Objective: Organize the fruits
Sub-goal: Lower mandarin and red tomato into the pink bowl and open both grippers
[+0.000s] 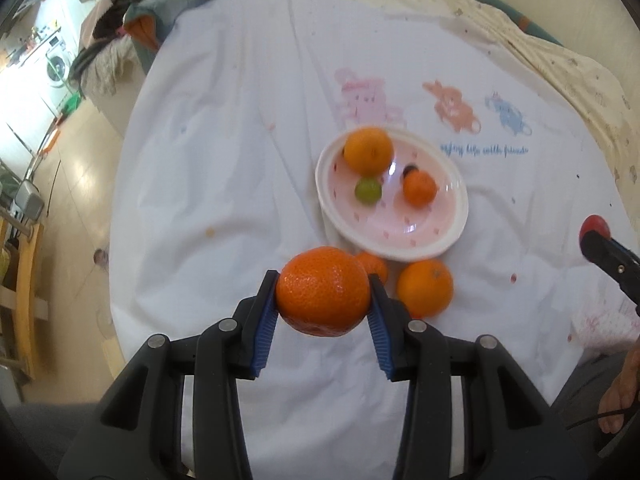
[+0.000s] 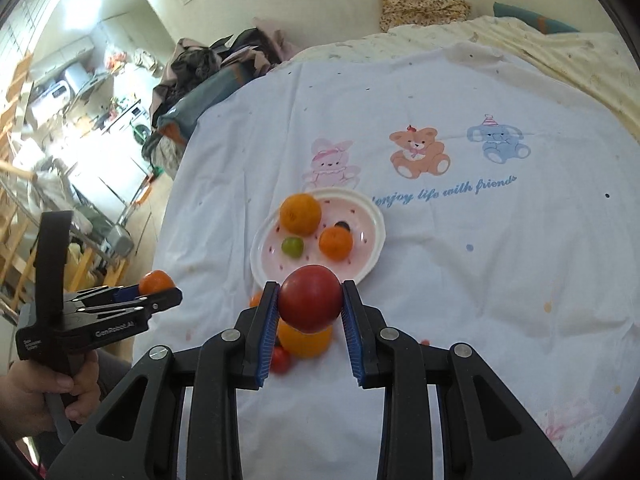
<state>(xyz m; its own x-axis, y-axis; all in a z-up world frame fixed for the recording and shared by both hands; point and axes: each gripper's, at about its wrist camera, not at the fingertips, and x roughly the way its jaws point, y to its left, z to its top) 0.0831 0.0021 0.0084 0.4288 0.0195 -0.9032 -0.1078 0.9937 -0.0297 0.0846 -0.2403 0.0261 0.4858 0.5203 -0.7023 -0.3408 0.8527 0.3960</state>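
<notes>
Above cloth, 2 tools raised, gripping fruit

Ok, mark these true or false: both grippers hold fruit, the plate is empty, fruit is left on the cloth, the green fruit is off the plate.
1. The left gripper grips an orange. True.
2. The right gripper is empty. False: it holds a red fruit.
3. The plate is empty. False: it holds several fruits.
4. A loose orange lies on the cloth. True.
5. The green fruit lies off the plate. False: it sits on it.
</notes>
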